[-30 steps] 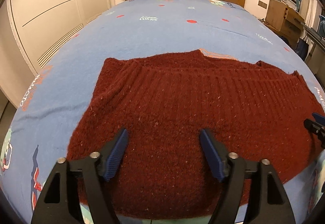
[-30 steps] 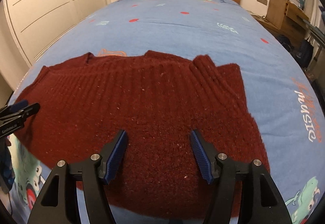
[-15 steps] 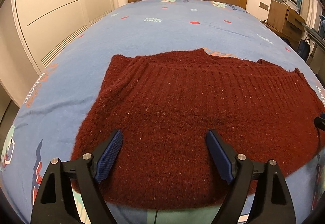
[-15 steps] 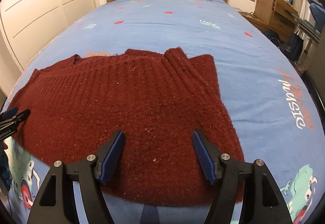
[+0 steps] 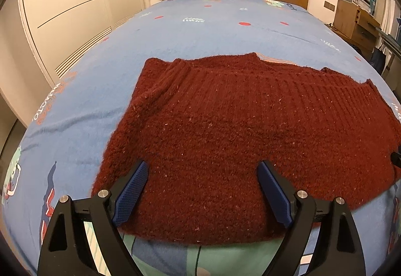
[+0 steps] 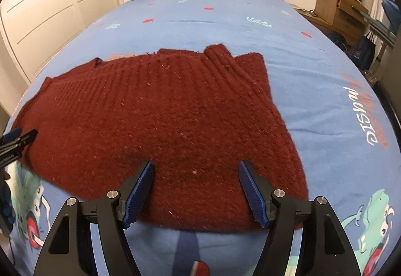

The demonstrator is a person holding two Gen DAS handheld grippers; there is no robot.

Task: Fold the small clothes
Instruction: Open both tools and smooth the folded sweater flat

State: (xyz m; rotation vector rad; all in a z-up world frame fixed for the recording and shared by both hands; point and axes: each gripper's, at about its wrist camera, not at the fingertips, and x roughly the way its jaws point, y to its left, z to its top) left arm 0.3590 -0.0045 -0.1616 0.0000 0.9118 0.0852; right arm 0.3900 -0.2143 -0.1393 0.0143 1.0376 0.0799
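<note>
Dark red knit sweater (image 5: 238,130) lies spread across the lower middle of both frames on the blue bed (image 5: 200,33), sleeves seemingly tucked in (one fold shows at upper right of the right view), body not yet folded. Left hand-held gripper (image 5: 203,190) is opening wide, empty; right hand-held gripper (image 6: 195,190) gapes, holding nothing

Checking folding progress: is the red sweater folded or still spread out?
Partly folded: the sweater lies flat on the bed, sleeves tucked over its sides.
</note>
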